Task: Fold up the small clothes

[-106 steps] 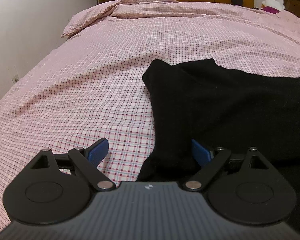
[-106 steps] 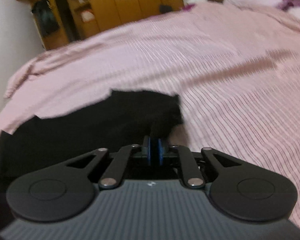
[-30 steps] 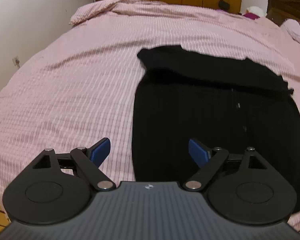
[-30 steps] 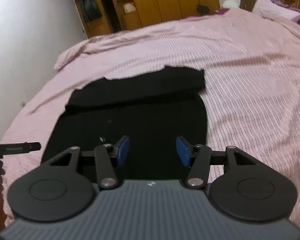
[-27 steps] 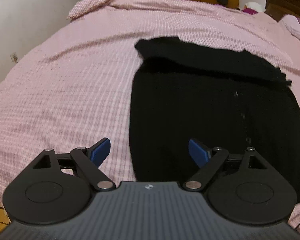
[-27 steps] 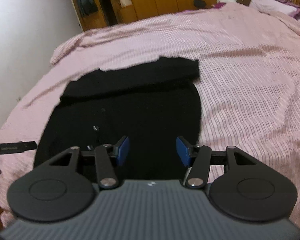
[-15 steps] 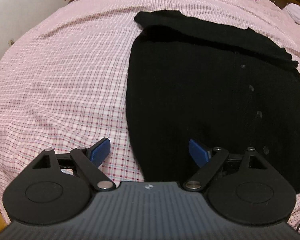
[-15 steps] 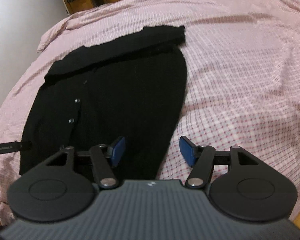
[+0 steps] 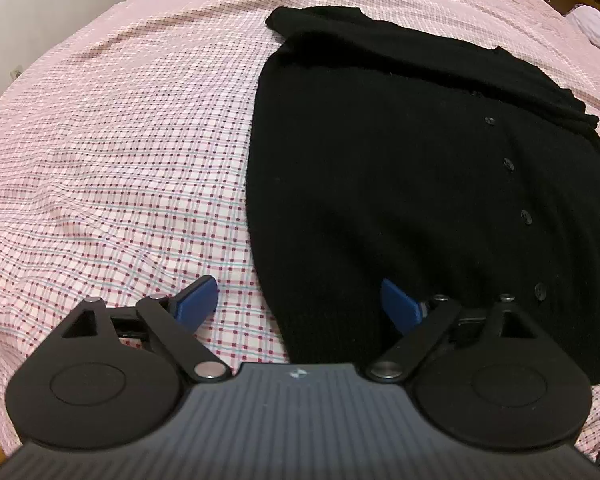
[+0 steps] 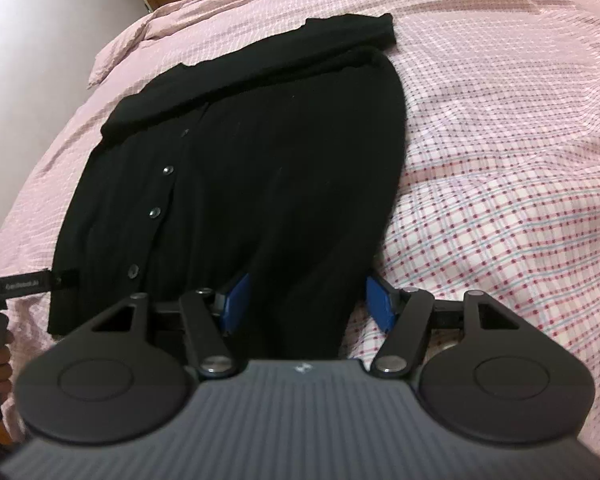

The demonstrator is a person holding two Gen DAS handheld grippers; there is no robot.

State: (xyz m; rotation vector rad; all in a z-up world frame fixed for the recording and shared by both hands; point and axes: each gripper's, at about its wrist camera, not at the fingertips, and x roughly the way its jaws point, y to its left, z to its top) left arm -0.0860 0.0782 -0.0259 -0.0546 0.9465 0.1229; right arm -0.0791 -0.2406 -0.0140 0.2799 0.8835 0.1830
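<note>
Across both frames' bottom edge, black cardigan (image 9: 400,168) hem; long axis runs away; left hand-held gripper (image 9: 298,300) and right hand-held gripper (image 10: 304,300) spread, straddling hem corners.

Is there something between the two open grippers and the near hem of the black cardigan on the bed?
Nothing visible. The left gripper and right gripper are both open just above the near corners of the black cardigan, which lies flat on the pink checked bedspread.

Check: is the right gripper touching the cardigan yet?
Cannot tell. In the right wrist view the open right gripper straddles the cardigan's near corner, but no contact or gap shows plainly.
</note>
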